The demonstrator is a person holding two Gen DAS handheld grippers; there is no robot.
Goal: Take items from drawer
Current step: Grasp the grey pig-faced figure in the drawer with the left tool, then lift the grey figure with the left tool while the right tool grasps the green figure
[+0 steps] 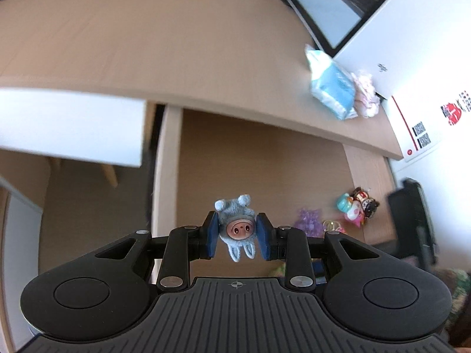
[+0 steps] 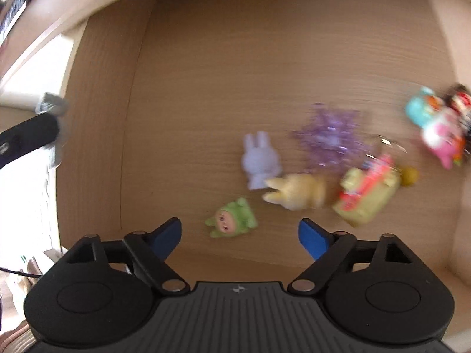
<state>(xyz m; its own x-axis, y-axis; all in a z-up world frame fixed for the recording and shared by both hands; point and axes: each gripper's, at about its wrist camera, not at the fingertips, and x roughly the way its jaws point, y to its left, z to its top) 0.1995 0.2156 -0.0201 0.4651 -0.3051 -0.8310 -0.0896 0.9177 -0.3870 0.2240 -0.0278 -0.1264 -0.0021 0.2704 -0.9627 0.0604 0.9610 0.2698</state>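
Observation:
My left gripper (image 1: 239, 236) is shut on a small blue plush bunny doll (image 1: 238, 226), held upside down above the open wooden drawer (image 1: 250, 158). My right gripper (image 2: 240, 236) stands open just above the drawer floor (image 2: 235, 73), over a green baby doll (image 2: 231, 217). Beyond it lie a white rabbit figure (image 2: 259, 160), a yellow rabbit (image 2: 297, 191), a purple sparkly ornament (image 2: 329, 135), a yellow-and-red toy (image 2: 366, 195) and a cluster of colourful figures (image 2: 438, 126). The same cluster (image 1: 357, 206) shows at the drawer's right in the left wrist view.
On the desk top (image 1: 147, 44) above the drawer sit a blue tissue pack (image 1: 331, 83), a pink soft item (image 1: 366, 94), a white box (image 1: 412, 29) and a laptop (image 1: 323, 8). A black object (image 1: 412, 220) stands right of the drawer. The other gripper's dark arm (image 2: 26, 136) shows at left.

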